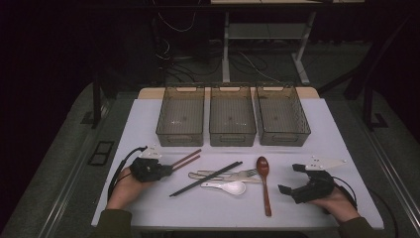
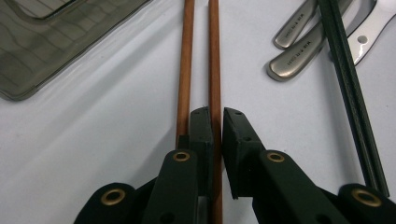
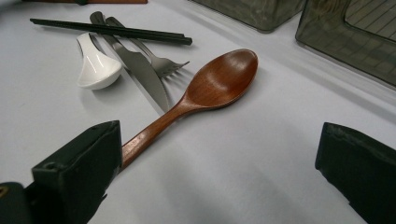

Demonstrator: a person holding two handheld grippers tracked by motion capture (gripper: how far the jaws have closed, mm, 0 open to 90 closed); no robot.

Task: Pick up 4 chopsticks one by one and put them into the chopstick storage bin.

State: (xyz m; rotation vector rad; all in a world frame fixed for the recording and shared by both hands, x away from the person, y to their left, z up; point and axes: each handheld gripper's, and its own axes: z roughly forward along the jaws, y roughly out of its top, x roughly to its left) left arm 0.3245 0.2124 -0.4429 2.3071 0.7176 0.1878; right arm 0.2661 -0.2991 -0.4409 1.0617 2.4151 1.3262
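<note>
High view: white tabletop (image 1: 148, 203) with three grey bins (image 1: 233, 119) along its far edge. My left gripper (image 2: 217, 123) is clamped on one of two brown chopsticks (image 2: 214, 56); its twin lies just beside, outside the pads. To do this well, I should gather both sticks before lifting. My right gripper (image 3: 215, 172) rests spread wide near the wooden spoon (image 3: 205, 88)
</note>
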